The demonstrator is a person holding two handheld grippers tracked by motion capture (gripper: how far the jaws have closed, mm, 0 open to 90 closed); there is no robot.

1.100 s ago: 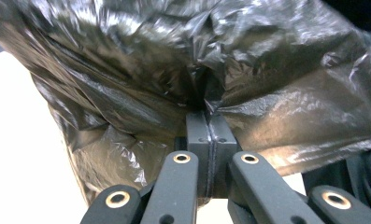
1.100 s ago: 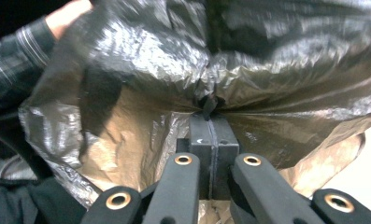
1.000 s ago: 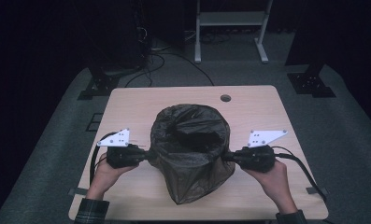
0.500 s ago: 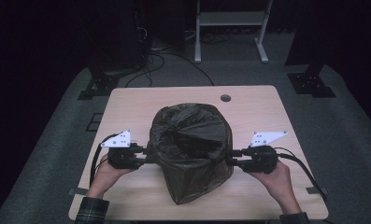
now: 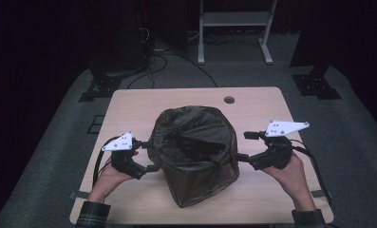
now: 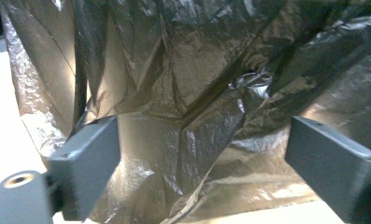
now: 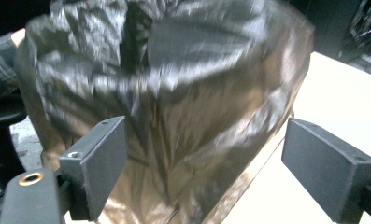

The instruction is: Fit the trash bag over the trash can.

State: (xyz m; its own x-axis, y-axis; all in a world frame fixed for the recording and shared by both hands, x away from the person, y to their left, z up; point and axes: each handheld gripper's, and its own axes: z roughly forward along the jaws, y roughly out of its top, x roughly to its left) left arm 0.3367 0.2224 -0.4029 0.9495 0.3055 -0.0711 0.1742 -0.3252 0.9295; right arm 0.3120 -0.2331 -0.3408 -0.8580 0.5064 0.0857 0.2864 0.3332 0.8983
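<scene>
No readable text, label, brand, number or sign appears anywhere. The black plastic bag (image 5: 195, 152) and the wooden table (image 5: 129, 104) look unmarked, though blur may hide small print on the bag.

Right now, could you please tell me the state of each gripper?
Left gripper: open, just released the bag.
Right gripper: open, just released it, holding nothing.

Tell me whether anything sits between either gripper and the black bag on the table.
Nothing visible does. The left gripper and the right gripper, both just opened, face the black bag directly from either side, with only bare table around it.
</scene>
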